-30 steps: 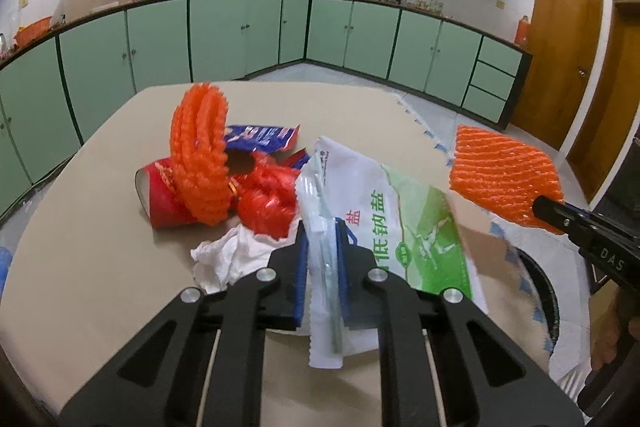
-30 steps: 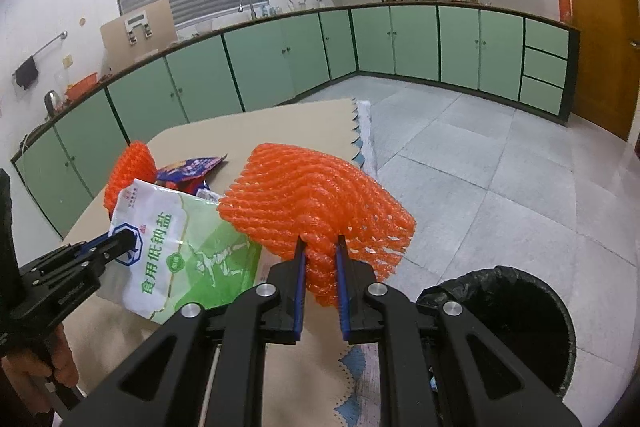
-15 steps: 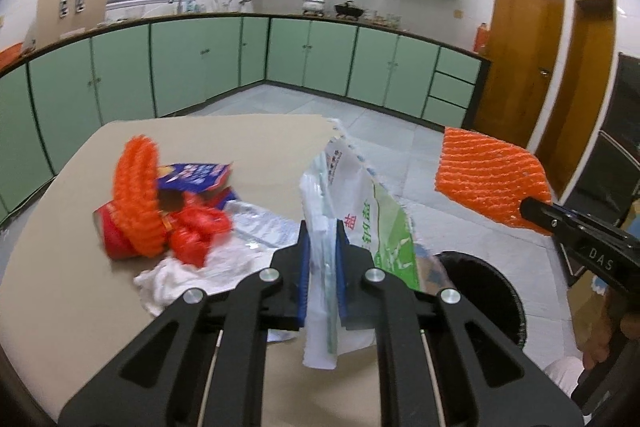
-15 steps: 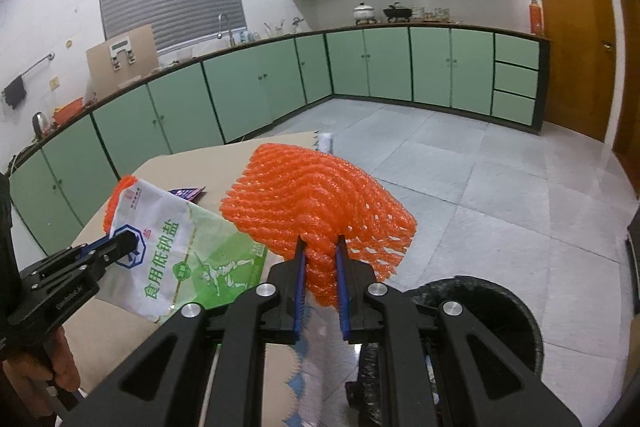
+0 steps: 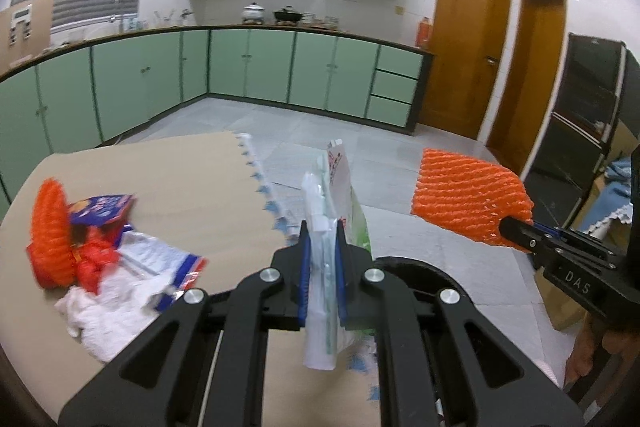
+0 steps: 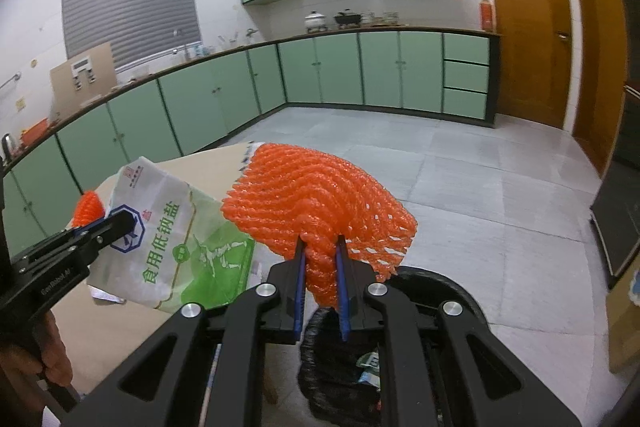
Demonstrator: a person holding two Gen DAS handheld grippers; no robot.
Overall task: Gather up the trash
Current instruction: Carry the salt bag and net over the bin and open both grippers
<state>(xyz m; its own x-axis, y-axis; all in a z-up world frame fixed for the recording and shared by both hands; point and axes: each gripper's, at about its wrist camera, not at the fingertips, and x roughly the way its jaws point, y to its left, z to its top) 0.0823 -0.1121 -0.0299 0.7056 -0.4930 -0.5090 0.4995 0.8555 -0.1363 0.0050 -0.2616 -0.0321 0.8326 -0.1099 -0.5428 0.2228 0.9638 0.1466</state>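
Two pieces of trash are in my grasp at this moment. My left hand-held gripper (image 5: 320,259) is clenched on the salt bag (image 5: 334,211), a white and green plastic bag that stands upright between the blue pads. My right hand-held gripper (image 6: 320,259) is clenched on the orange foam net (image 6: 320,199), which spreads out flat above the fingers. Both pieces are lifted from the desk (image 5: 180,179) and hang in the air, the net to the right of the bag and a little apart from it.

Just below and in front of both grippers is the trash bin (image 6: 452,287) with its black liner; some scraps already lie inside. So I judge the carrying is almost finished, and only the dropping is left for these two. I hold both grippers about level, pointing forward over the rim.

Farther to the left, on the desk, more trash waits: a second orange net (image 5: 50,227), a red crumpled bag (image 5: 96,261), a blue wrapper (image 5: 104,207) and white tissue (image 5: 108,311). The task is not yet half done, I think.
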